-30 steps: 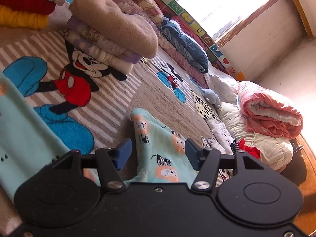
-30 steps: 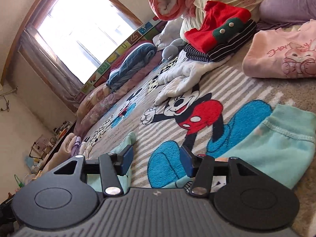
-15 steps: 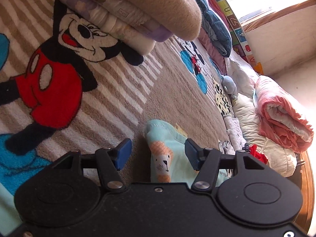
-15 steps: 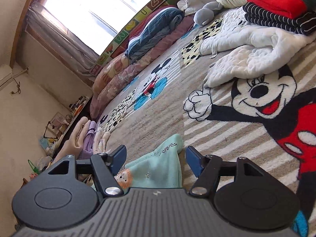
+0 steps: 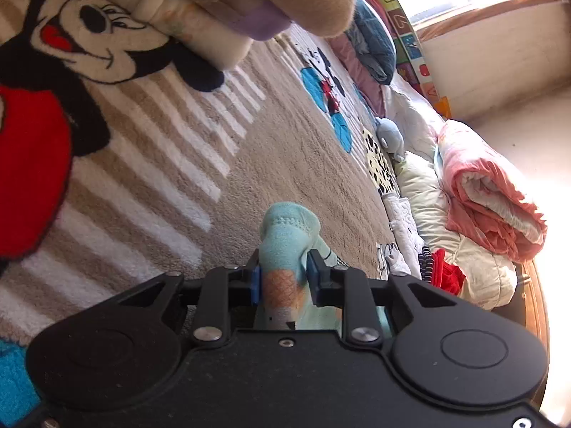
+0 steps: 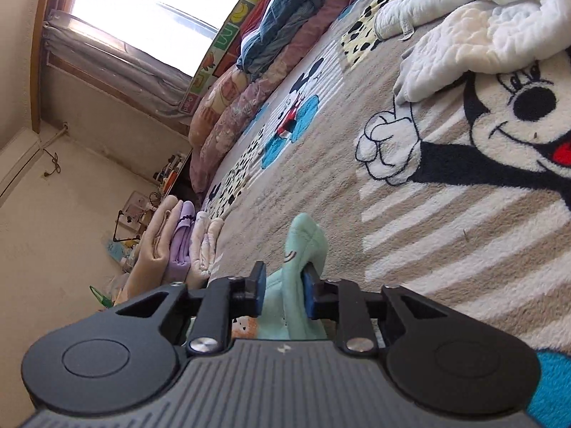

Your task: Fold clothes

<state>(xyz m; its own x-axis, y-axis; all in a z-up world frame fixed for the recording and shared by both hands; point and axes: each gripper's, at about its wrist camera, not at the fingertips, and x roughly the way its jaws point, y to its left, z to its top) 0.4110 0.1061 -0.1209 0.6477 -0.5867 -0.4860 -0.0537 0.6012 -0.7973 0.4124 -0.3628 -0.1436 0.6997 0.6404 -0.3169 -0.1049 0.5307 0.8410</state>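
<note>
My left gripper (image 5: 282,280) and right gripper (image 6: 283,292) each pinch the mint garment (image 5: 285,239); fold unfinished, stack (image 6: 178,239) far left.

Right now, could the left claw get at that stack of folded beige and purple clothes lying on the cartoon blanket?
Probably not yet: the left claw is shut on the mint-green fleece garment. The stack of folded beige and purple clothes lies close ahead with only blanket between.
</note>
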